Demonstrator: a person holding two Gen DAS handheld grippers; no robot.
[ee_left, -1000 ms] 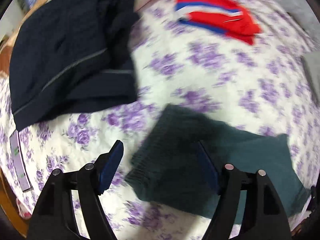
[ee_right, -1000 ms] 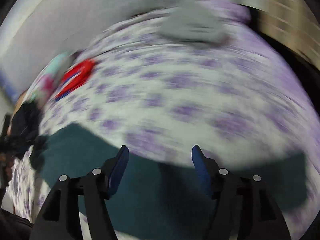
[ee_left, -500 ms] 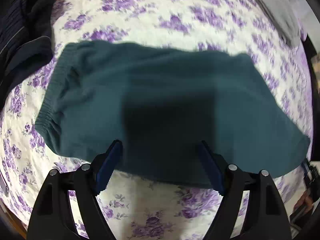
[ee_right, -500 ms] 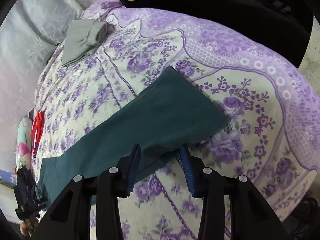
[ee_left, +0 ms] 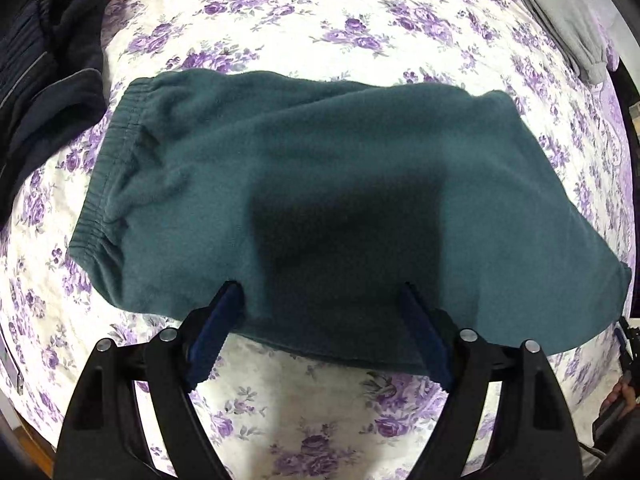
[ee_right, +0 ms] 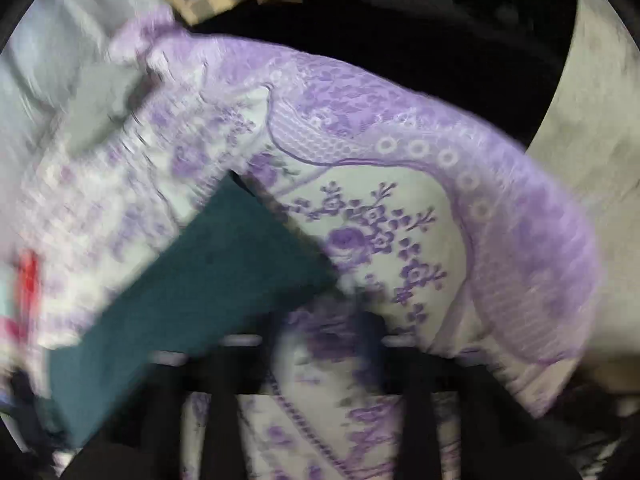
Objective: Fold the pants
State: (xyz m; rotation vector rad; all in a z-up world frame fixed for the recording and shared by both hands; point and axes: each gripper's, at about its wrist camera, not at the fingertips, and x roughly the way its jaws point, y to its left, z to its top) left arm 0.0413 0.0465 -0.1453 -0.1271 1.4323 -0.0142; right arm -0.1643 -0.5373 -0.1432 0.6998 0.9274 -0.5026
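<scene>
Folded teal fleece pants (ee_left: 304, 184), flat

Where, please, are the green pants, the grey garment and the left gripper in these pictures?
green pants (ee_left: 280, 184): left wrist view, middle of the fabric.
grey garment (ee_left: 568, 24): left wrist view, its folded body.
left gripper (ee_left: 324, 332): left wrist view, midway between fingertips.

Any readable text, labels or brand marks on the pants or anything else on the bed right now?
None readable.
Green pants: no label or print shows.
Dark clothes and grey garment: no lettering visible.
Right wrist view: too motion-blurred to read anything.
</scene>
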